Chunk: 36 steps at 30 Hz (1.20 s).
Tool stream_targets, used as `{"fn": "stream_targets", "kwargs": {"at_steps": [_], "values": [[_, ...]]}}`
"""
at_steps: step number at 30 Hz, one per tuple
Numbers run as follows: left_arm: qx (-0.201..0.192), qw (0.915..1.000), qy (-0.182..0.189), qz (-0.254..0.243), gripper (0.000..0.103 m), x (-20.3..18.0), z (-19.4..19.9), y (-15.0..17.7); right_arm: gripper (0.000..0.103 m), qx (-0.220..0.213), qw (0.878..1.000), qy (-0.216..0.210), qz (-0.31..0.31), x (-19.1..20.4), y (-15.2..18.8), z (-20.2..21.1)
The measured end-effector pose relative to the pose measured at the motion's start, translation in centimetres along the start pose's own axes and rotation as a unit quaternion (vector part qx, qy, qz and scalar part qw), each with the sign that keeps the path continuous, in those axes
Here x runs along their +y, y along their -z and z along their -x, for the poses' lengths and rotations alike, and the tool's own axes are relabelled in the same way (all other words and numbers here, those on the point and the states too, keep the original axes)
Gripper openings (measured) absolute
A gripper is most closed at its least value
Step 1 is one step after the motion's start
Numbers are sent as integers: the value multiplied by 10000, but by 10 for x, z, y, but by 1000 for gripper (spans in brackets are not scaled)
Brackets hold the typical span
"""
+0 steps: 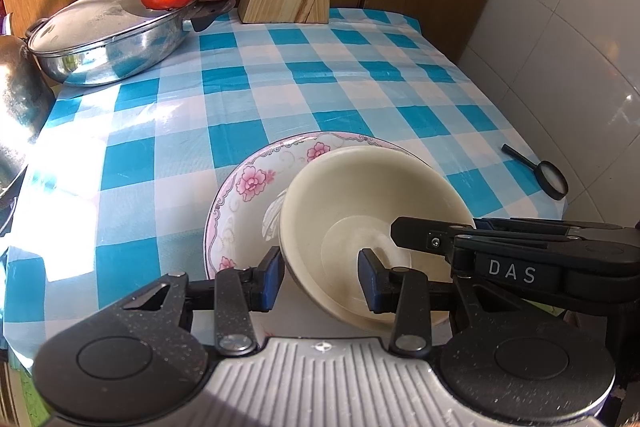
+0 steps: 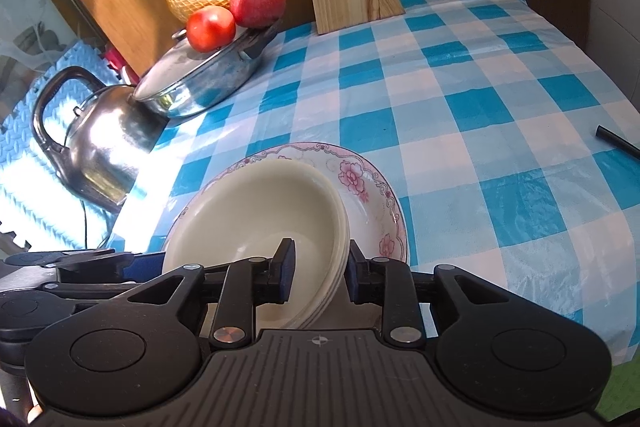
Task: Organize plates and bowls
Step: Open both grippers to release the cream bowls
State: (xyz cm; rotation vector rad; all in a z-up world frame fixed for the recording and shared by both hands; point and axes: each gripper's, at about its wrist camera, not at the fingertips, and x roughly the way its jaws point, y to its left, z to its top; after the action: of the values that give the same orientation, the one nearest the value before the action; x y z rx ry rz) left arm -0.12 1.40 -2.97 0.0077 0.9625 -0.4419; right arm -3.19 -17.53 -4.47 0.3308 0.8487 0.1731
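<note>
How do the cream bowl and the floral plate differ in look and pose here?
The cream bowl is plain and unpatterned; the floral plate carries pink flowers and a scrolled border. The bowl is deep, the plate shallow and wider. The bowl sits tilted, with the left tongs and right tongs each straddling its rim, while the plate lies beneath it on the checked tablecloth. Both are round, glossy tableware.
</note>
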Motion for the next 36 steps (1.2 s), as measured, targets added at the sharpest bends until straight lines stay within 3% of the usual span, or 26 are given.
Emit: {"fn": "stream_targets", "kwargs": {"at_steps": [18, 36], "values": [[-198, 9997, -114, 7, 33, 1, 10, 2, 49, -397, 9991, 90, 147, 4, 4, 17], [-573, 9977, -339, 84, 42, 9, 41, 15, 67, -829, 9960, 196, 266, 17, 25, 56]]}}
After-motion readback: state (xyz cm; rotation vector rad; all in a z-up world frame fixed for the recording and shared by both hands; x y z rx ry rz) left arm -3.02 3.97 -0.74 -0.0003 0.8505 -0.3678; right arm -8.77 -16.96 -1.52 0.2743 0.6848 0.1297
